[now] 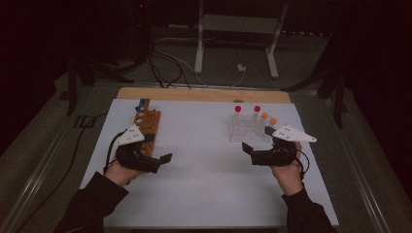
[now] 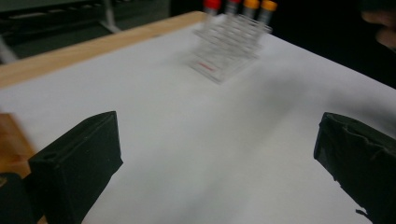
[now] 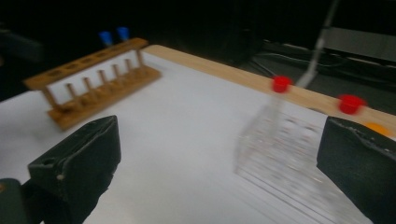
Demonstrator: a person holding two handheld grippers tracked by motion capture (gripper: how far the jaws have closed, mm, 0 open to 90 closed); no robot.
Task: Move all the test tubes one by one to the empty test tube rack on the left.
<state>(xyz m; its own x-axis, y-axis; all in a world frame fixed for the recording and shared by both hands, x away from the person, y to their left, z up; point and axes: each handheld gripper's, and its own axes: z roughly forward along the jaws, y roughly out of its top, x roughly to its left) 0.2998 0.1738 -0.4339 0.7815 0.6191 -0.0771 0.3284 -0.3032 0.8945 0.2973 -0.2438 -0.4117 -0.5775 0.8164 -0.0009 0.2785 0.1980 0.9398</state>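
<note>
Two tools (image 1: 164,158) (image 1: 248,148) gape empty over a white sheet (image 1: 204,170) (dark room).

clear rack (image 3: 285,163) smeared by blur, its lower corner cut off; wooden rack (image 2: 11,144) cropped at left edge

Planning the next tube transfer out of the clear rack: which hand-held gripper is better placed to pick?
Right hand-held gripper: it sits open beside the clear rack; the left hand-held gripper is by the wooden rack.

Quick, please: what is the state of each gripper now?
Left gripper: open, holding nothing.
Right gripper: open, holding nothing.
</note>
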